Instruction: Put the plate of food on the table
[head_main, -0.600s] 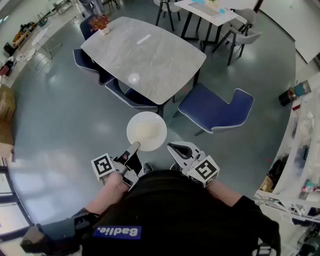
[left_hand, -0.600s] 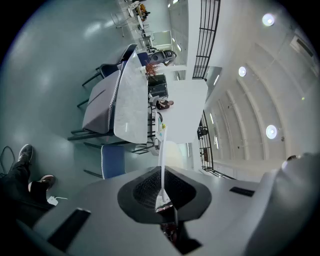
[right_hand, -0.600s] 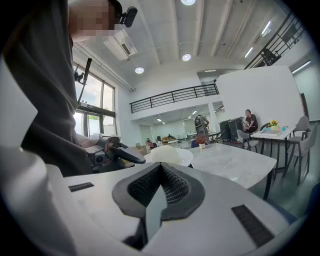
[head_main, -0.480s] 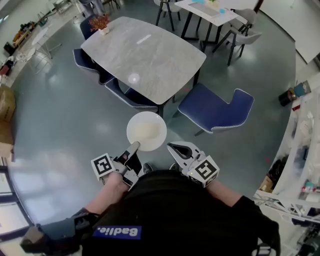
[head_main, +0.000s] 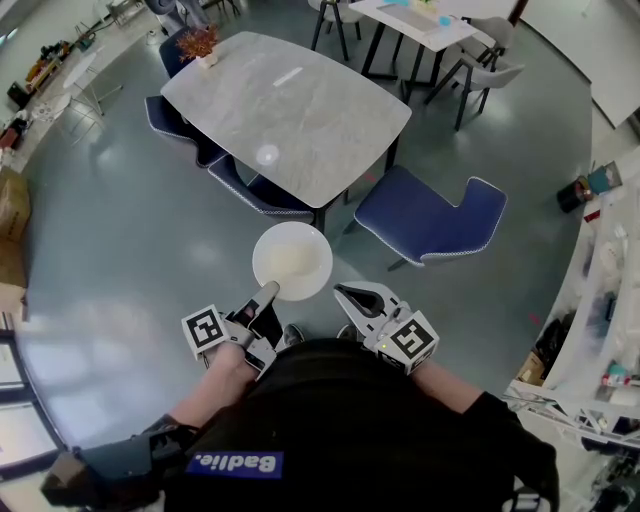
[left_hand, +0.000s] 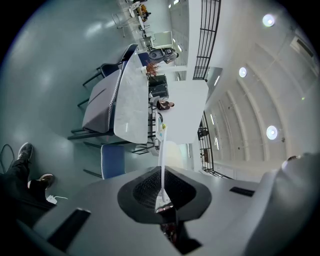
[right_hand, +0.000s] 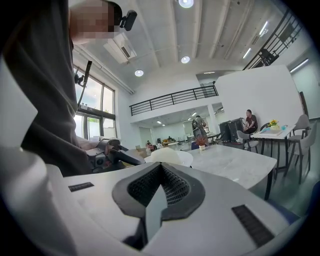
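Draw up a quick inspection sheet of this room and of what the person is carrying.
Surface: grey marble table ahead of the person; the plate is not yet on it.
Job's things: white plate with pale food, held above the floor.
Clutter: flower pot at the table's far corner; a small white item near it, too small to name.
Grippers: left gripper jaws shut on the plate's rim; right gripper jaws together, empty.
Cables: thin white cable on the floor by a shoe.
Surroundings: blue chair beside the table; white table beyond; cardboard box at the left.
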